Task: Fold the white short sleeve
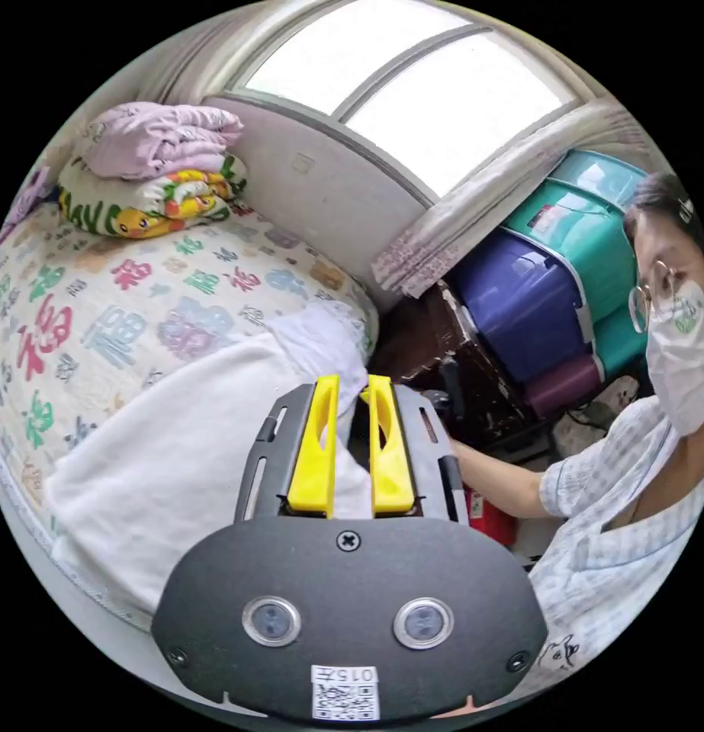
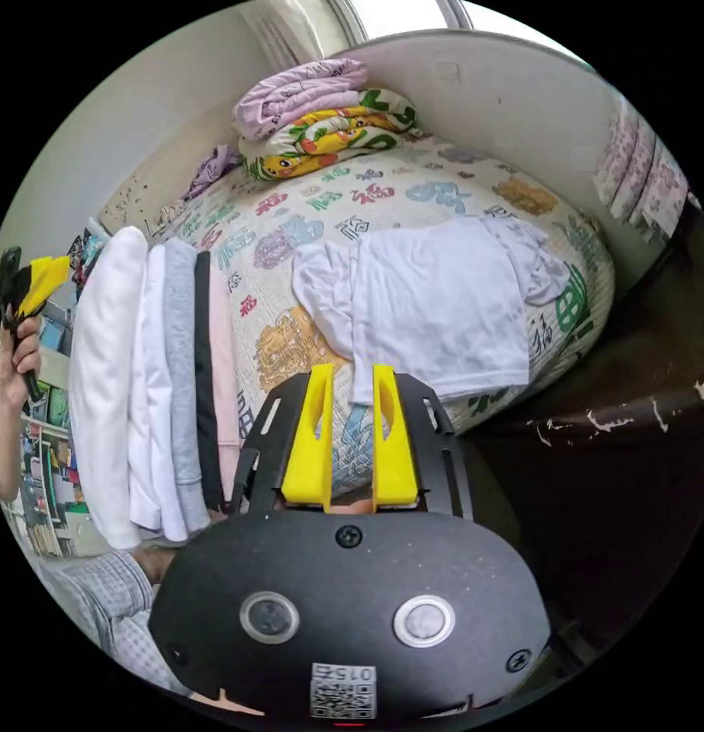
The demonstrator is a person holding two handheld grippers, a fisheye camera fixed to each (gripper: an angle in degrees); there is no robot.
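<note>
The white short sleeve shirt lies spread flat on the patterned bedspread, one sleeve out to the left and the other bunched at the right. My right gripper hovers open just off the shirt's hem corner, nothing between its yellow jaws. In the left gripper view the same shirt stretches across the bed's near edge. My left gripper is open and holds nothing. A hand lifts that left gripper in the air, away from the shirt.
Folded quilts are piled at the bed's far end. A stack of folded clothes sits beside the shirt. Plastic storage boxes and a dark wooden piece stand by the bed. A person stands at the bedside.
</note>
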